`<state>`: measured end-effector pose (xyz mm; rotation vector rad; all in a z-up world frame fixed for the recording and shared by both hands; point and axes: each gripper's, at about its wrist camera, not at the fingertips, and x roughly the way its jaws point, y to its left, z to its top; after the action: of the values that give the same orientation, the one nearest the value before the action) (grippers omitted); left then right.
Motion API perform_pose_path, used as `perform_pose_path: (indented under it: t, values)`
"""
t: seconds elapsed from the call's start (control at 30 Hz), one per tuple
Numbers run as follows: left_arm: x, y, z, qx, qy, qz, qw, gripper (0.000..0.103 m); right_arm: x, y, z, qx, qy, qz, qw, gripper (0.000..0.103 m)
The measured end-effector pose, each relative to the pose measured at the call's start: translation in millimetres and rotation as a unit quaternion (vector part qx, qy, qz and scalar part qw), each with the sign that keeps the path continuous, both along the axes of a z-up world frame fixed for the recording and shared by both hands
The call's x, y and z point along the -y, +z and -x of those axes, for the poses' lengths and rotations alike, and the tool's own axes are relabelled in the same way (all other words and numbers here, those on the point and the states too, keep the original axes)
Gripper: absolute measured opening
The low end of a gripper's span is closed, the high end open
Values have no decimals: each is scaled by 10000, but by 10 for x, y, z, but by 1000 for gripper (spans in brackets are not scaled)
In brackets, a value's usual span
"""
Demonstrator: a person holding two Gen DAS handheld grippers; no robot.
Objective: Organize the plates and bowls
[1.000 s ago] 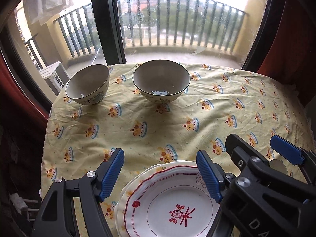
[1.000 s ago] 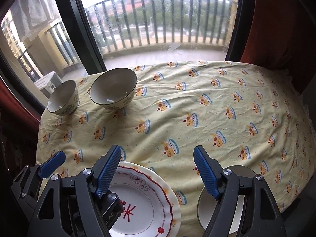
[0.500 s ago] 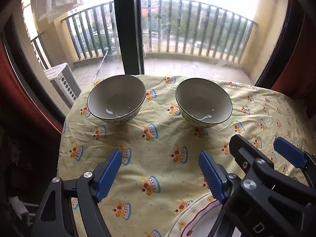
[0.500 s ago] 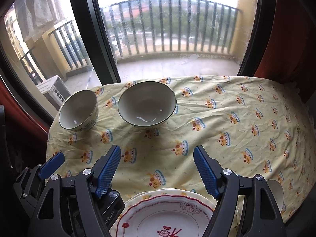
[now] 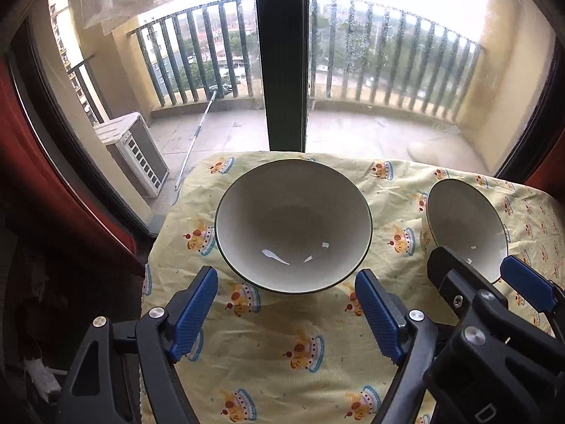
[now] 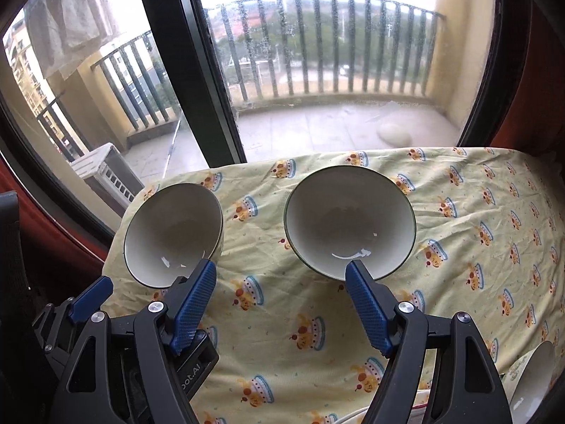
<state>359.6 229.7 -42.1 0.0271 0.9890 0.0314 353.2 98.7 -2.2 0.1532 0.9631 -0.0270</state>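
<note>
Your left tongs (image 5: 284,312) and right tongs (image 6: 279,305) gape wide and empty. Nearer the window (image 5: 282,53), the left bowl (image 5: 293,226) and right bowl (image 6: 349,222) sit apart, probably awaiting stacking.

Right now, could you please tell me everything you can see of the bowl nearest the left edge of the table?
The left bowl is round and deep, with a plain off-white glossy inside, a thin dark rim and a printed pattern on its outside wall. It looks ceramic and empty. It stands upright on the yellow tablecloth near the window-side corner, apart from the second bowl. The left gripper is open just short of it, and nothing touches it.
</note>
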Motion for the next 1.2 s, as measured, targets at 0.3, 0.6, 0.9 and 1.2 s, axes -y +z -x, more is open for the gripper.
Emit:
perform_pose_path:
  t: [0.3,0.6,0.9,1.2]
  values:
    - [-247,-191,-410,-90,131,10,9999,71,-318,-193,-458,-45,14,-37,10000,68]
    - [-315,-326,-612,-123,144,-11,9998,47,-413,-406,-724,-259,35,-118,9996,49]
    - [-356,-360,-702,-165,161,-77,9997,28,-490,-527,-875,-388,203,-226,9988,15]
    - [-333,-367,-630,-233,134,-60,9996,23,-510,-481,-806,-356,242,78,9990,12]
